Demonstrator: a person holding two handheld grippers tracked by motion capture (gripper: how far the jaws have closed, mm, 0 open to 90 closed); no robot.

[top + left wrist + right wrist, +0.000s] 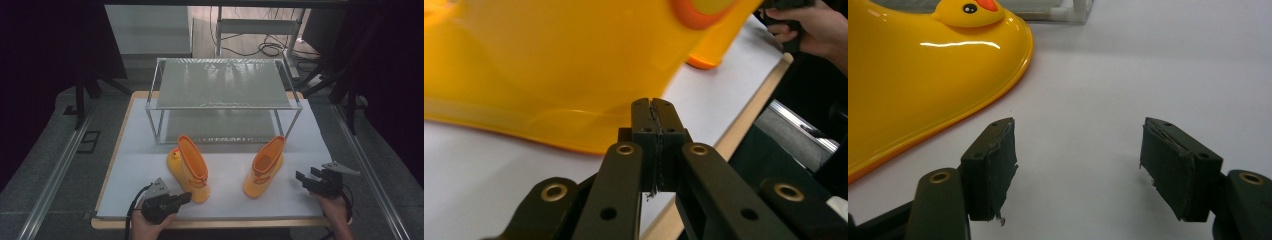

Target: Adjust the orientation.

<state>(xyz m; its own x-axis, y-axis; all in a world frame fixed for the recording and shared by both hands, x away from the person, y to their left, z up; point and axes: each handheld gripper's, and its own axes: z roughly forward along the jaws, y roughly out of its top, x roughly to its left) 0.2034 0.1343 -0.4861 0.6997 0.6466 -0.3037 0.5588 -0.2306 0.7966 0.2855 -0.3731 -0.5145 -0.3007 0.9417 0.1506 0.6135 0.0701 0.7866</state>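
Note:
Two yellow rubber boots with orange rims stand on the white table top. The left boot (190,167) carries a duck head on its toe, and the right boot (265,167) leans away from it. My left gripper (186,196) is at the front edge, right beside the left boot's sole. In the left gripper view its jaws (654,107) are shut pad to pad with nothing between them, and the boot's yellow side (549,65) is just beyond. My right gripper (302,179) stands open to the right of the right boot. A boot's duck-faced toe (913,85) lies left of its empty jaws (1078,150).
A two-level metal rack (222,106) with mesh shelves stands at the back of the white table top (310,145). Its white foot (1073,12) shows behind the boot. The wooden table edge (744,130) runs close to the left gripper. Aluminium rails flank the table.

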